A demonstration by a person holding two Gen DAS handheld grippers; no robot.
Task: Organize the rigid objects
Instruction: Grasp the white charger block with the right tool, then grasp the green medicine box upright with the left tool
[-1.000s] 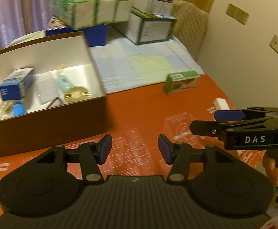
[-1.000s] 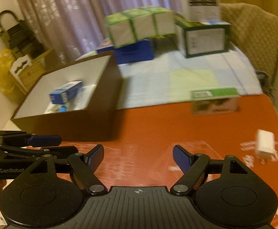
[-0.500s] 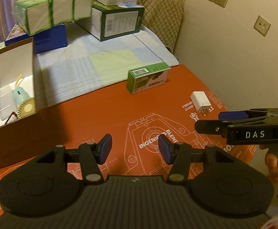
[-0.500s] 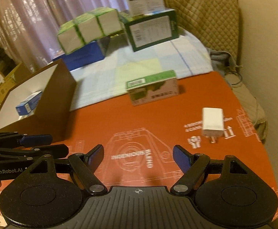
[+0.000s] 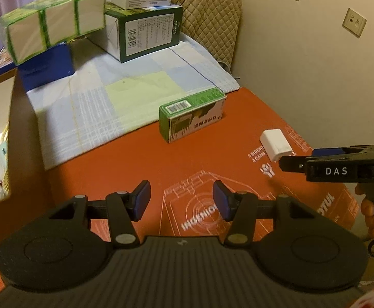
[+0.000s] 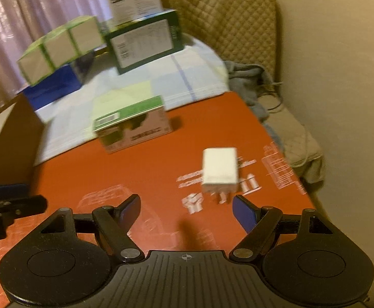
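A small green and white box (image 5: 192, 114) (image 6: 133, 123) lies on the orange mat (image 5: 135, 164) near the cloth's edge. To its right lies a white plug charger (image 5: 276, 144) (image 6: 220, 170), prongs toward me. My left gripper (image 5: 181, 200) hangs open over bare mat, well short of the green box. My right gripper (image 6: 187, 211) is open too, just short of the charger and nothing is between its fingers; it shows side-on (image 5: 299, 157) in the left wrist view, its tip beside the charger. The brown sorting box (image 5: 4, 138) (image 6: 9, 131) stands at the left.
Behind the mat a checked cloth (image 5: 125, 95) carries a dark green carton (image 5: 145, 30), a white carton on top, a green-wrapped pack (image 5: 50, 25) and a blue box (image 5: 45, 69). A quilted chair back (image 5: 210, 20) and the wall close the right side; the mat's right edge drops off.
Both grippers swung right and sank a little, away from the brown box. The green box and the charger came closer; the right gripper's tip now sits by the charger. Neither opening changed.
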